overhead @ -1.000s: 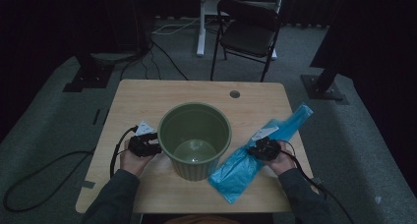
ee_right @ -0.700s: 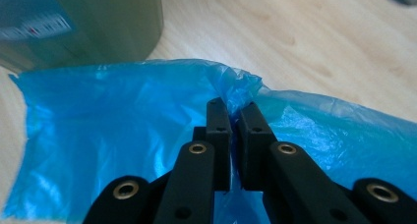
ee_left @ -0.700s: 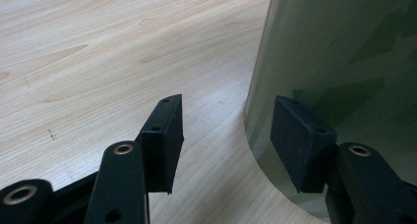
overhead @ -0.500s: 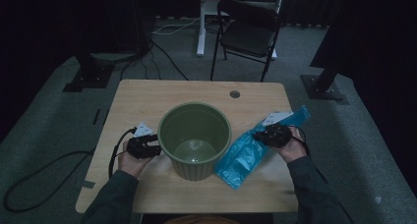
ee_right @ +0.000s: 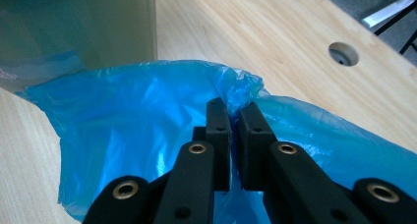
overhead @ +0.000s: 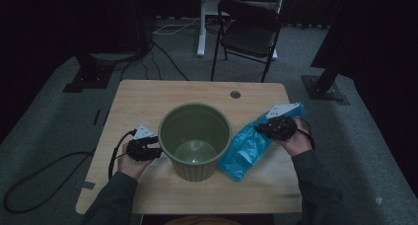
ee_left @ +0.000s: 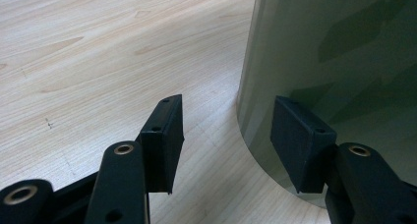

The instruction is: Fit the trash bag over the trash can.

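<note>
A round green bin [overhead: 194,138] stands upright in the middle of the wooden table [overhead: 148,99]; its wall [ee_left: 339,71] rises close in the left gripper view. My left gripper [overhead: 156,152] rests low at the bin's left side, open, its jaws astride the foot of the wall without pressing on it. A crumpled blue plastic bag [overhead: 245,148] hangs to the right of the bin, its lower end on the table. My right gripper [overhead: 262,128] holds it up, shut on a fold of the bag [ee_right: 147,116] near its upper end.
A round cable hole [overhead: 235,94] sits near the table's far edge, also seen as the hole [ee_right: 342,53] from the right gripper. A black folding chair [overhead: 249,35] and a white stand [overhead: 201,22] are on the floor beyond. Cables [overhead: 44,170] trail left.
My right gripper has risen with the blue bag, lifting its upper end off the table and drawing it closer to the bin. The left gripper and the bin have stayed still.
</note>
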The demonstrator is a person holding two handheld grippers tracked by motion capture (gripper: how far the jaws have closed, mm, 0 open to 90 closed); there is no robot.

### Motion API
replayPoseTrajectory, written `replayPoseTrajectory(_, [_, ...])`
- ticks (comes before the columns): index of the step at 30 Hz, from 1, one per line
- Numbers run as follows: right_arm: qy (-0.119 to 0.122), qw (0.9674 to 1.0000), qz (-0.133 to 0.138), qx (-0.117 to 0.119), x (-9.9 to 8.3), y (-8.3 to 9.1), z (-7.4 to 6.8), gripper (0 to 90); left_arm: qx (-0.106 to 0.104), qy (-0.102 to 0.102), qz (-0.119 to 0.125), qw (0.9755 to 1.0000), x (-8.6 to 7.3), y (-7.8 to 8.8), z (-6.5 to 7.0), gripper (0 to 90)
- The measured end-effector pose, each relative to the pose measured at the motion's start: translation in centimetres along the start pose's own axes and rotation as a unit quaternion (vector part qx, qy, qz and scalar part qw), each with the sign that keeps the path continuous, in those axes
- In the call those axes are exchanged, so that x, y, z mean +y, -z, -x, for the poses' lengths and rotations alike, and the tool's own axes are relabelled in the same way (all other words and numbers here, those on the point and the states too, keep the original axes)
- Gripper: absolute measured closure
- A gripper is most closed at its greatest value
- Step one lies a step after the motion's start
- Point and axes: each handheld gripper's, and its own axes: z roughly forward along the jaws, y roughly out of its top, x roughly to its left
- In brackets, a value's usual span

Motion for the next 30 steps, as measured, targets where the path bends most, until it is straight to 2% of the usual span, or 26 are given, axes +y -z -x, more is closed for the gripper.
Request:
replayPoseTrajectory(12, [0.008, 0.9996, 0.018, -0.018, 2.4, 2.6, 1.3, 85.3, 0.0, 0.006, 0.0, 1.0, 0.3, -0.3, 0.1, 47.7])
replayPoseTrajectory(17, [0.01, 0.9995, 0.019, -0.021, 3.0, 2.8, 1.5, 85.3, -0.001, 0.003, -0.002, 1.0, 0.5, -0.6, 0.3, 47.7])
replayPoseTrajectory(18, [0.017, 0.9993, 0.022, -0.024, 3.8, 3.0, 1.6, 85.3, -0.002, 0.003, -0.002, 1.0, 0.6, -0.8, 0.3, 47.7])
replayPoseTrajectory(20, [0.019, 0.9992, 0.024, -0.027, 4.3, 3.2, 1.6, 85.2, -0.002, 0.002, -0.005, 1.0, 0.7, -0.9, 0.3, 47.7])
replayPoseTrajectory(30, [0.03, 0.9984, 0.038, -0.029, 6.0, 4.1, 1.5, 85.2, -0.001, 0.002, -0.005, 1.0, 0.9, -1.4, 0.4, 47.7])
